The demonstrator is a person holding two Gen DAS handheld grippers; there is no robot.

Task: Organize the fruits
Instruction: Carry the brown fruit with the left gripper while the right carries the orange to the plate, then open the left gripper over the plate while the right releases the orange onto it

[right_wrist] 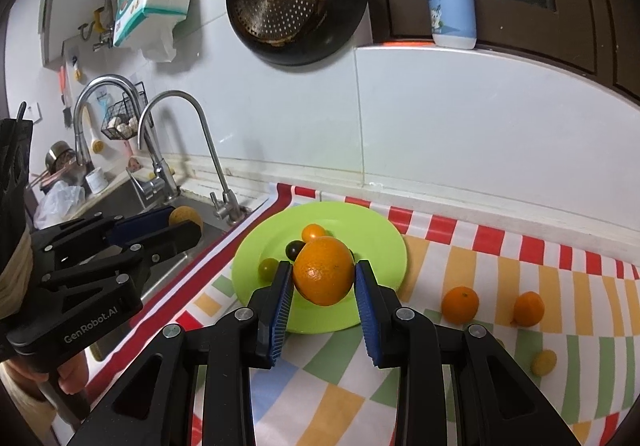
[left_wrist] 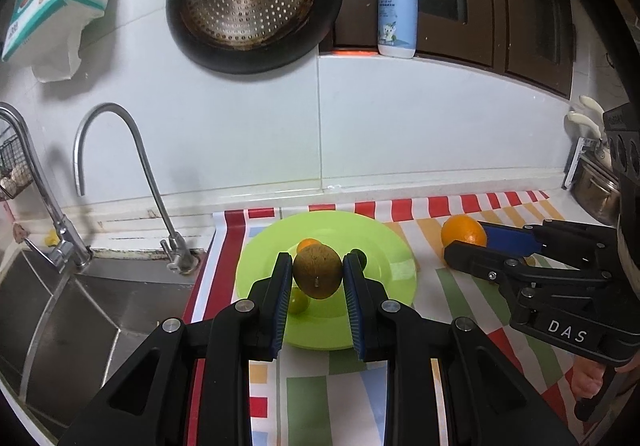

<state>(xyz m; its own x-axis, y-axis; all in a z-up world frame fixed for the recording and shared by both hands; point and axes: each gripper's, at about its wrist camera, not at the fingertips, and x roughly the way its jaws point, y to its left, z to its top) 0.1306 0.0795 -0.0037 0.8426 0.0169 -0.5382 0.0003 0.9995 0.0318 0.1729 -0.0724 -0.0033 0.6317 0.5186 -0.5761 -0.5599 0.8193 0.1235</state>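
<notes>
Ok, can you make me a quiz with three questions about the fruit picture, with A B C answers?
1. Where is the green plate?
A. in the sink
B. on the striped cloth
C. on the window ledge

2. What colour is the fruit in the right gripper?
A. orange
B. red
C. purple

3. What is the left gripper doing?
A. hanging open
B. pinching a brownish kiwi
C. lying on the plate

Answers: 1 B, the striped cloth lies under the plate. 2 A, an orange sits between its pads. 3 B, the kiwi is squeezed between both pads.
</notes>
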